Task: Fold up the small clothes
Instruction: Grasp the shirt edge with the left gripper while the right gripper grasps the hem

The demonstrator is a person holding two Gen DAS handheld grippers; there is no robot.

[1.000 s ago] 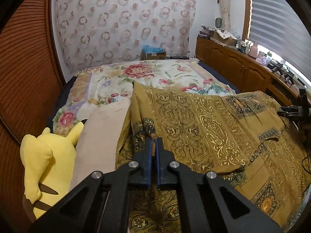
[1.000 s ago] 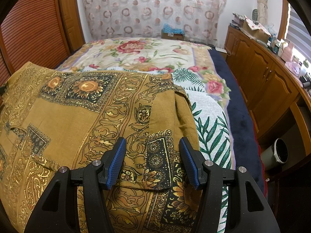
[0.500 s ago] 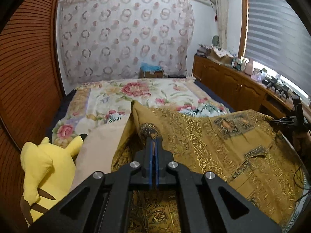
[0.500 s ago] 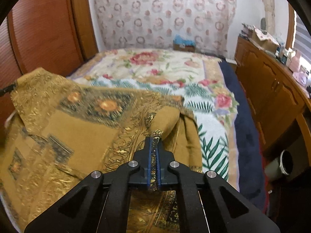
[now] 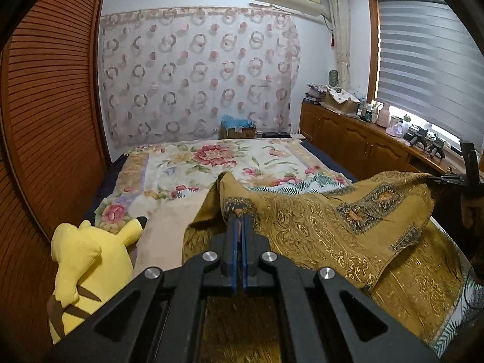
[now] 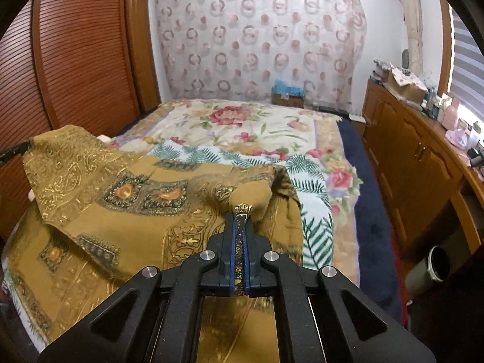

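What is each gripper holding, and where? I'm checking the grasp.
Left gripper and right gripper each pinch an edge of the mustard patterned cloth.

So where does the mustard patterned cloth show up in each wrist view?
Left wrist: the mustard patterned cloth fills centre to right, one edge pinched in the left gripper.
Right wrist: it fills left to centre, pinched in the right gripper.
Shared landmark: the circle-print curtain behind the bed.

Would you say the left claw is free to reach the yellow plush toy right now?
Probably not: the left claw is shut on the mustard cloth; the plush toy sits unobstructed beside it.
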